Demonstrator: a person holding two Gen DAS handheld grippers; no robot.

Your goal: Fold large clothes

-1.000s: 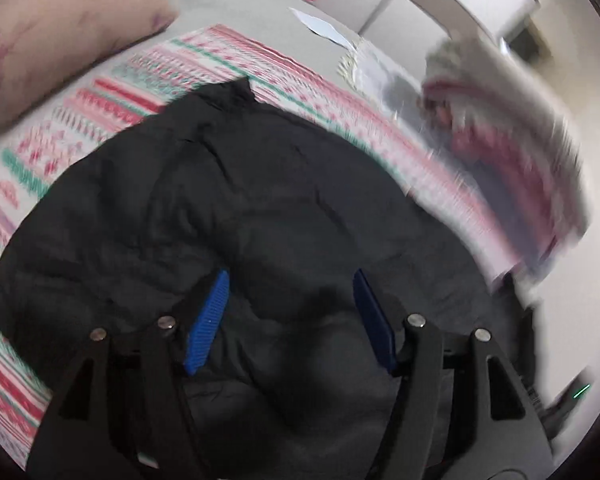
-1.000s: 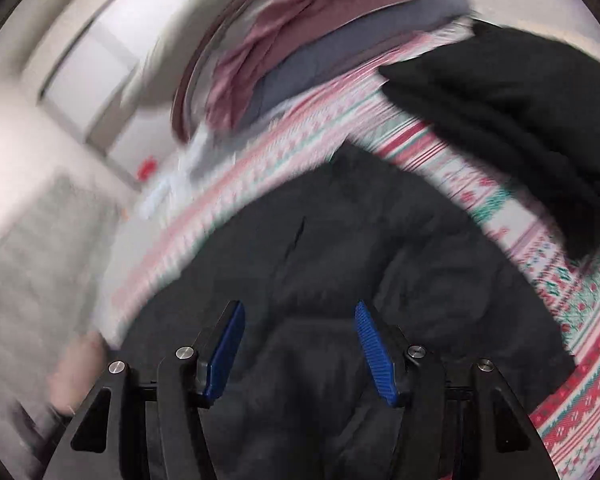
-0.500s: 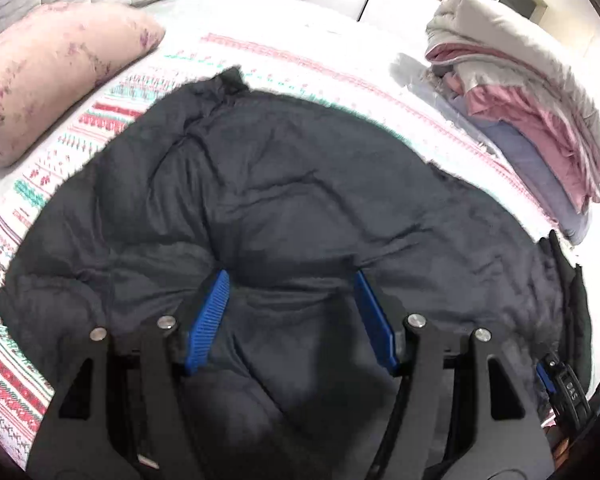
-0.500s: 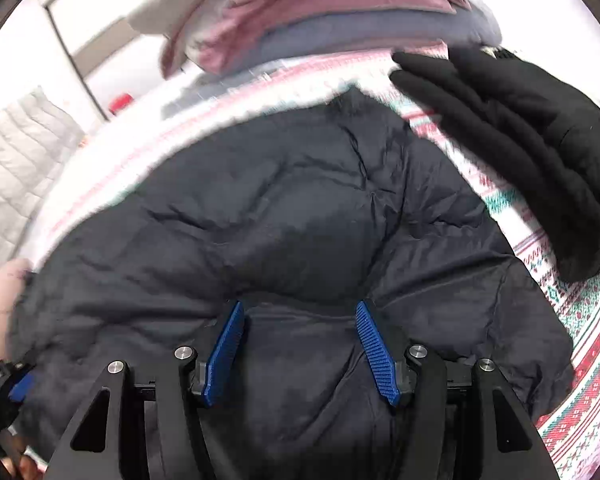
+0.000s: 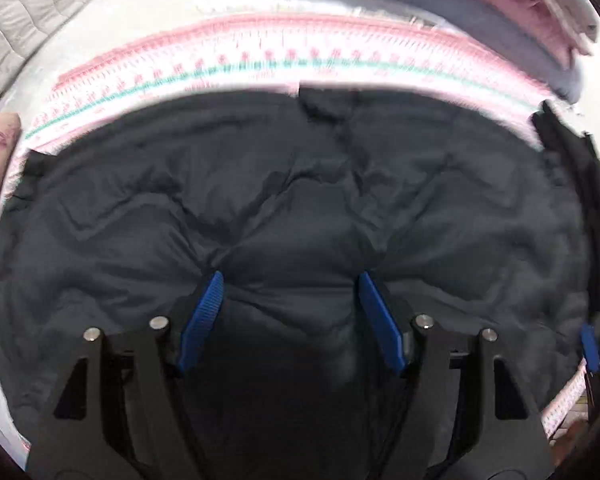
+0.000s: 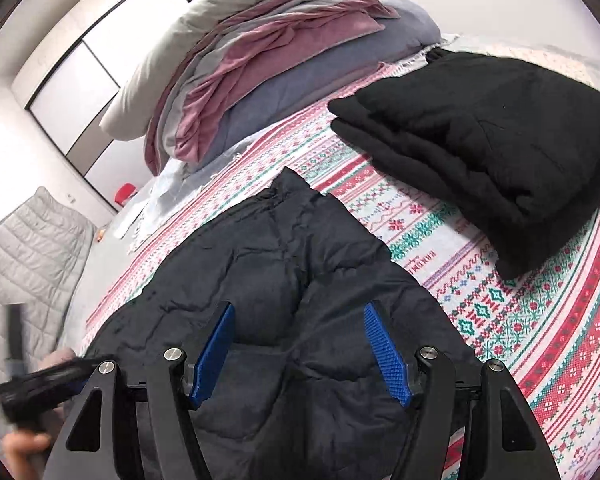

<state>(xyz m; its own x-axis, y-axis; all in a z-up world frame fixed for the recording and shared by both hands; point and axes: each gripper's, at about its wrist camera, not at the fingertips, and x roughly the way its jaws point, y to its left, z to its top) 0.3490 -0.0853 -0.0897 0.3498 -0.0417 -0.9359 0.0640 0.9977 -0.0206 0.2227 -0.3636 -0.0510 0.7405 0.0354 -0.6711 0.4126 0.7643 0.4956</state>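
on the patterned red, green and white bedspread point(image 6: 500, 300) a dark puffy quilted jacket point(image 6: 284, 264) is spread; left gripper point(image 5: 288, 280) and right gripper point(image 6: 298, 312) are opening above it, nothing pinched

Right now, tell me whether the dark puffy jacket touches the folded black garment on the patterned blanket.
Apart. The right wrist view shows a strip of patterned blanket between the dark puffy jacket and the folded black garment.

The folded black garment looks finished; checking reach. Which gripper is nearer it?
Right. The right gripper has the folded black garment just ahead-right; the left gripper sits farther across the dark jacket.
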